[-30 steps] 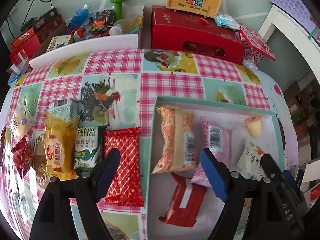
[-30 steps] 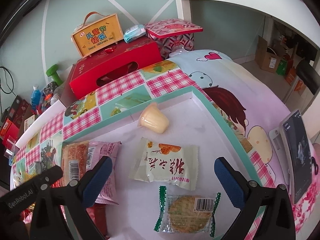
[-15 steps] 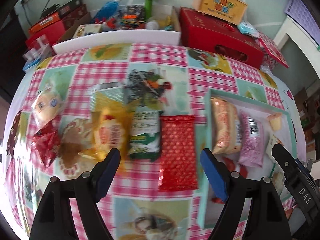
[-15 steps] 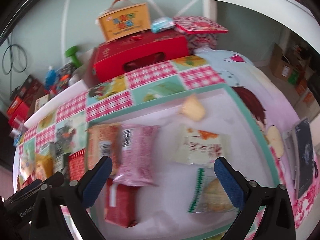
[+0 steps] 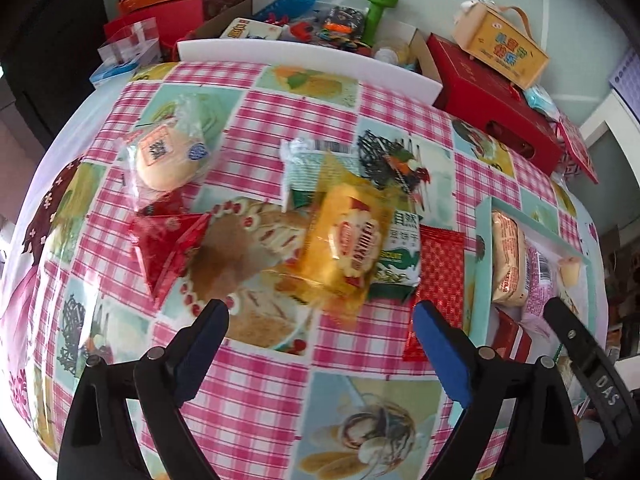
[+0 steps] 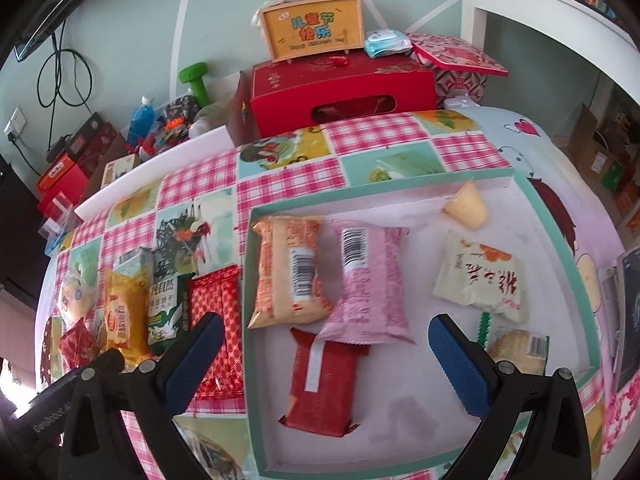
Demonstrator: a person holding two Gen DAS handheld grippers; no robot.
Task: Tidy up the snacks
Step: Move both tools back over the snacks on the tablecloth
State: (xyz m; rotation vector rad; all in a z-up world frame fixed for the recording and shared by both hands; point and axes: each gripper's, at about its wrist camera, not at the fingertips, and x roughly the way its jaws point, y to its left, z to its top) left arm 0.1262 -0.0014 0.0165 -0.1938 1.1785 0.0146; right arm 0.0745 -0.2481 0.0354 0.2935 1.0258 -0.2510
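Observation:
My left gripper (image 5: 320, 312) hovers over the checked tablecloth just below a yellow packet (image 5: 344, 248); its jaws are opening and nothing is between them. Around it lie a green-white biscuit packet (image 5: 398, 256), a red patterned packet (image 5: 438, 280), a red triangular packet (image 5: 168, 248) and a wrapped bun (image 5: 168, 156). My right gripper (image 6: 326, 324) is open and empty above the teal-rimmed tray (image 6: 252, 320). The tray holds an orange packet (image 6: 288, 268), a pink packet (image 6: 368, 280), a red packet (image 6: 320, 384), a jelly cup (image 6: 466, 208), a white packet (image 6: 480, 280) and a cracker pack (image 6: 516, 348).
A red gift box (image 6: 340, 92) with a yellow carry box (image 6: 312, 26) on top stands at the table's far edge. A white board (image 5: 304, 56) fronts a carton of clutter with a green dumbbell (image 5: 378, 8). A phone (image 6: 628, 312) lies right of the tray.
The left gripper has slid left from the tray's edge to over the loose snacks, and its jaws stand a little wider. The right gripper has moved left across the tray.

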